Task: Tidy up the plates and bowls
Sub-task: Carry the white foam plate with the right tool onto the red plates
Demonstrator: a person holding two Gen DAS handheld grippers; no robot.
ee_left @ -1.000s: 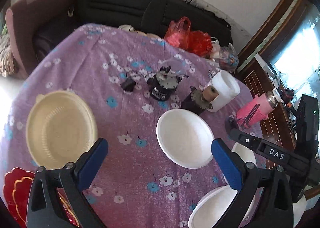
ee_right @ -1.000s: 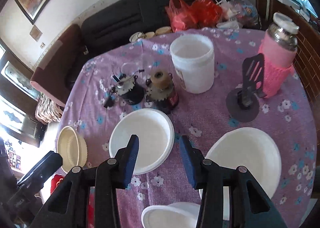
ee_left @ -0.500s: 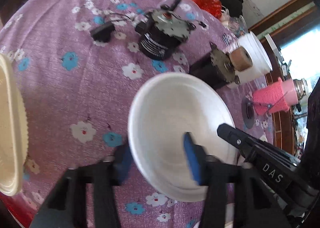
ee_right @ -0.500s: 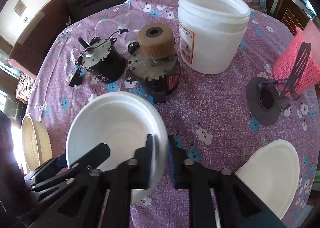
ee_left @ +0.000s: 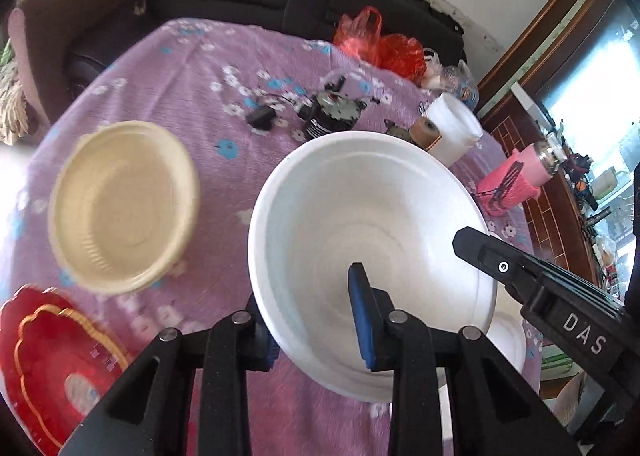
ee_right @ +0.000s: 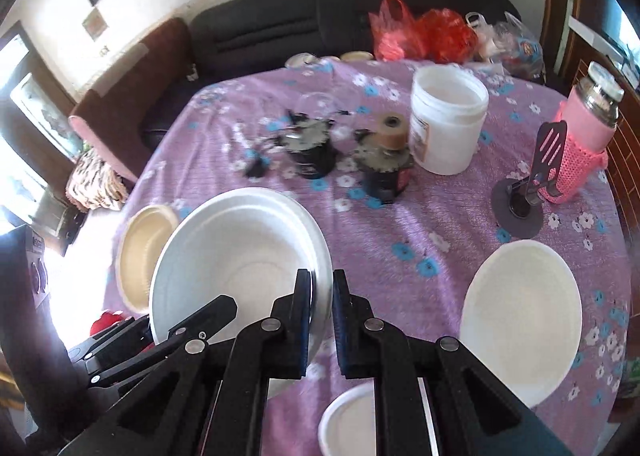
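Observation:
A white foam bowl hangs tilted above the purple flowered tablecloth, held from two sides. My left gripper has its jaws closing on the near rim, one blue pad inside the bowl and the other under it. In the right wrist view the same bowl has its right rim pinched in my right gripper, which is shut on it. A cream bowl lies on the cloth to the left. A red plate sits at the near left edge.
A white plate lies at the near right and a smaller white dish below my right gripper. Behind stand two small motors, a white jar, a pink flask and a black stand. A dark sofa is beyond the table.
Both grippers were open above the table; they moved in on the white bowl, shut on opposite sides of its rim, and raised it off the cloth.

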